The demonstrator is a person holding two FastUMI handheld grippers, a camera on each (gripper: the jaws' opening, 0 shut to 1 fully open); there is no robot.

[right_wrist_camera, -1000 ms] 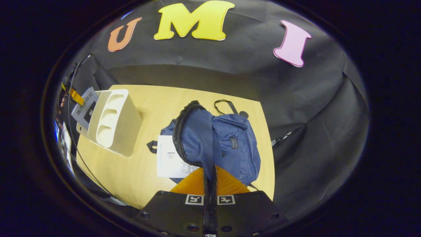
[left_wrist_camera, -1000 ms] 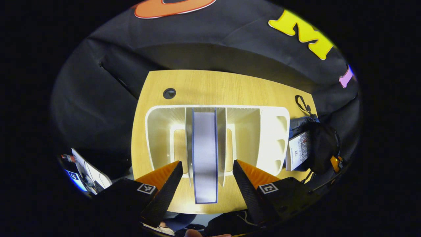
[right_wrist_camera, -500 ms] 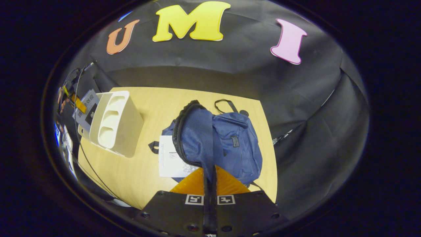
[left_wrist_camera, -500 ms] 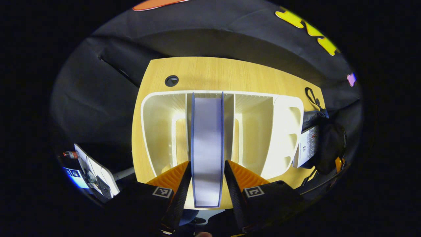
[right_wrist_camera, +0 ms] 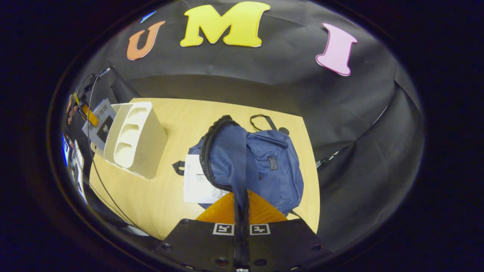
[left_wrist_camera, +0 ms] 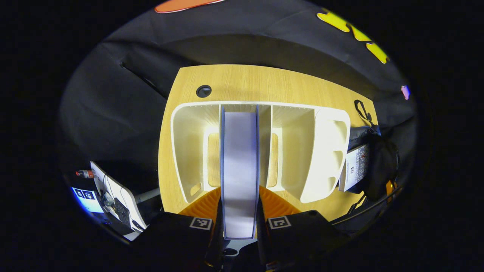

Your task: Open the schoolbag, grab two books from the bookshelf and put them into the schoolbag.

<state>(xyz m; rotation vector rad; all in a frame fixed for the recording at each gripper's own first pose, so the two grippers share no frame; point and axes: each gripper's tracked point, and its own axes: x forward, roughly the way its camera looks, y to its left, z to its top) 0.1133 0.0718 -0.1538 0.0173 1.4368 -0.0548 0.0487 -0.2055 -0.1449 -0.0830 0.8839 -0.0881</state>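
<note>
A white bookshelf stands on the wooden table. In its middle slot a blue-covered book stands upright, page edge toward me. My left gripper is shut on the book, one finger against each cover. In the right gripper view the blue schoolbag lies on the table with its zipped mouth pulled up. My right gripper is shut on the bag's flap. A white book sticks out of the bag's mouth. The bookshelf stands at the left, with the blue-covered book beyond it.
A round cable hole sits near the table's far left corner. A white stand with devices and cables lies beyond the table's left edge. The bag's black loop strap rests on the table behind the bag.
My left gripper has moved forward and its fingers have shut onto the book's two covers. The right gripper keeps its hold on the bag's flap, almost still.
</note>
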